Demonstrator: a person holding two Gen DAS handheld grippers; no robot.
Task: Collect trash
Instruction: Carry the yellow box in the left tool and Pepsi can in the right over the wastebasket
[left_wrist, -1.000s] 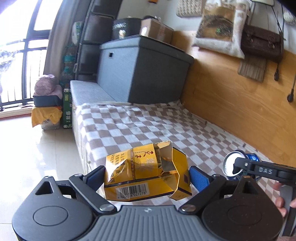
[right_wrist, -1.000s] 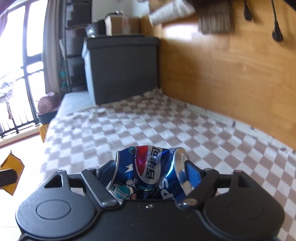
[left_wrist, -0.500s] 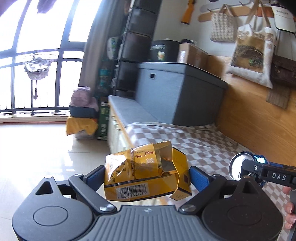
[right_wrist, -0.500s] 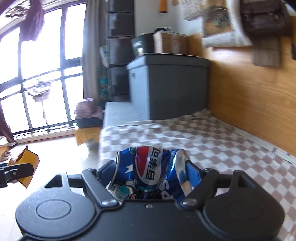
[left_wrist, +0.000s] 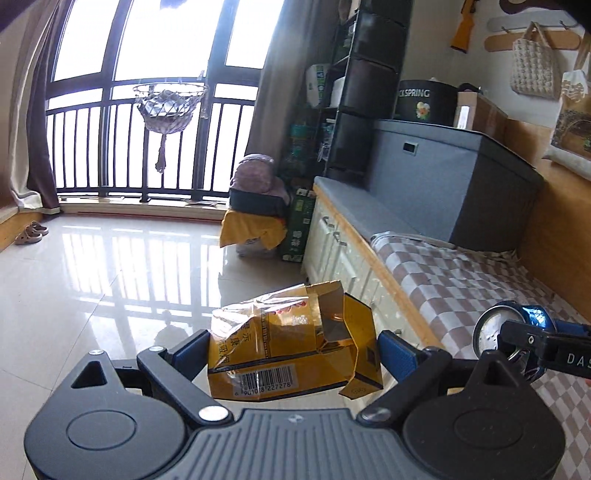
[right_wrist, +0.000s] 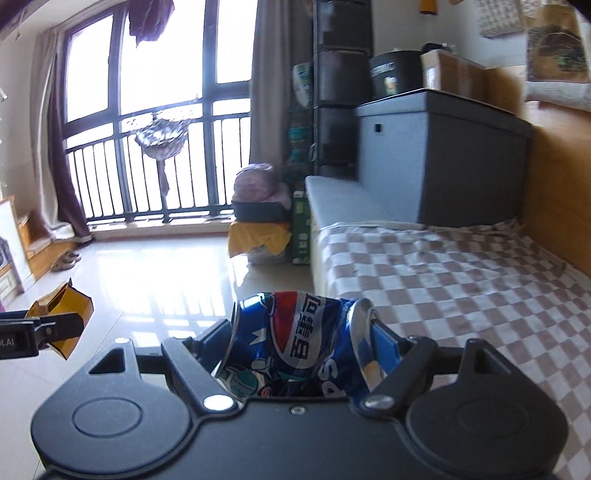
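Yellow cardboard fills your left gripper (left_wrist: 293, 349): a crumpled cigarette carton (left_wrist: 291, 350) lies crosswise between the blue pads (left_wrist: 393, 354), its long axis running from one pad to the other, barcode face toward the camera, torn flap hanging open at the right end. The pads press on both ends, so you are clamped on it, and it hangs in the air over the glossy tile floor (left_wrist: 110, 277), clear of the bench edge.

Your right gripper (right_wrist: 301, 343) is likewise clenched, on a dented blue Pepsi can (right_wrist: 295, 343). The can also lies sideways between the fingers, its silver top against the right-hand pad, and it sits deep, nearly back to the gripper body. From this view it hovers above the near edge of the checkered bed cover (right_wrist: 461, 277).

The two loads ride side by side and apart: the can's rim (left_wrist: 495, 332) shows at the right of the left view, the carton's corner (right_wrist: 66, 306) at the far left of the right view. Neither view shows a bin or bag, so I cannot tell you which hand is nearer the drop point. Both grippers face the open floor and the balcony window (left_wrist: 147, 110). Because each piece spans its jaws crosswise, spreading the fingers should drop it straight down, so you'd want the receptacle directly beneath the pads before letting go.
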